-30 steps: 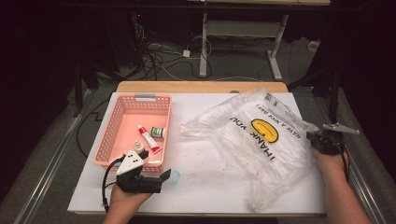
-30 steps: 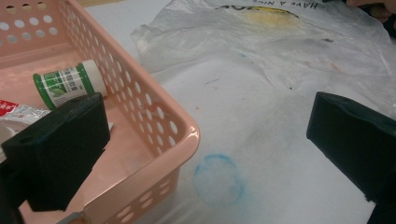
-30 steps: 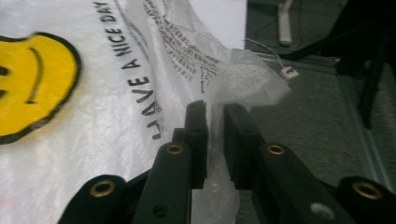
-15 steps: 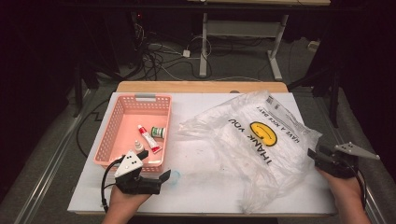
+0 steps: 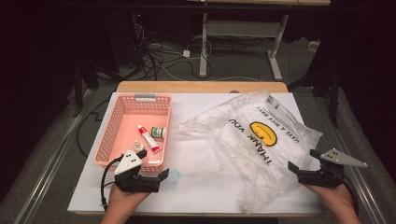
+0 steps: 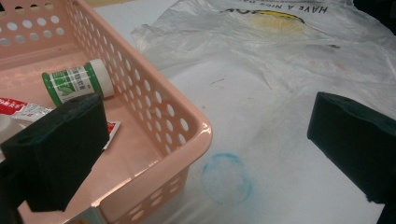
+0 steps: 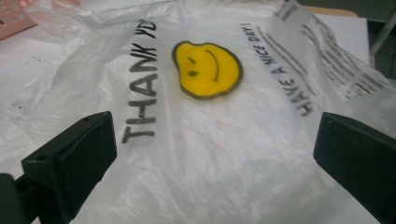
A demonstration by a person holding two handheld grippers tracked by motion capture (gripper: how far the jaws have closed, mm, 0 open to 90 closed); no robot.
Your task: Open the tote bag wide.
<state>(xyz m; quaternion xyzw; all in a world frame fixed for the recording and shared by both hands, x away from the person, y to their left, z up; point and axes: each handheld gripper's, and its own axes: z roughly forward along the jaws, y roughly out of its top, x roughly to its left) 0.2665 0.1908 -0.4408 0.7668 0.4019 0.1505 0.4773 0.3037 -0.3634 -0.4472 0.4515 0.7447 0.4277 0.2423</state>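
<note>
A clear plastic bag (image 5: 252,135) printed with a yellow smiley and "THANK YOU" lies crumpled over the right half of the white board; the print faces my right gripper (image 7: 205,70). My right gripper (image 5: 303,161) sits at the bag's near right corner. Its jaws have just been opening and now stand wide, open (image 7: 215,135), with the bag lying flat beyond them and nothing pinched. My left gripper (image 5: 150,169) rests open (image 6: 205,121) at the near right corner of the pink basket (image 5: 116,135). The basket holds a green bottle (image 6: 77,81), a red-and-white tube (image 5: 148,138) and a small white bottle (image 5: 138,145).
The white board (image 5: 210,186) lies on a wooden table. A faint blue ring mark (image 6: 226,177) is on the board just right of the basket corner (image 6: 154,84). Cables and desk legs lie on the dark floor beyond the far edge.
My right gripper let go of the bag's right edge, opened wide and drew back toward the person. The bag settled flatter. My left gripper stayed where it was.
</note>
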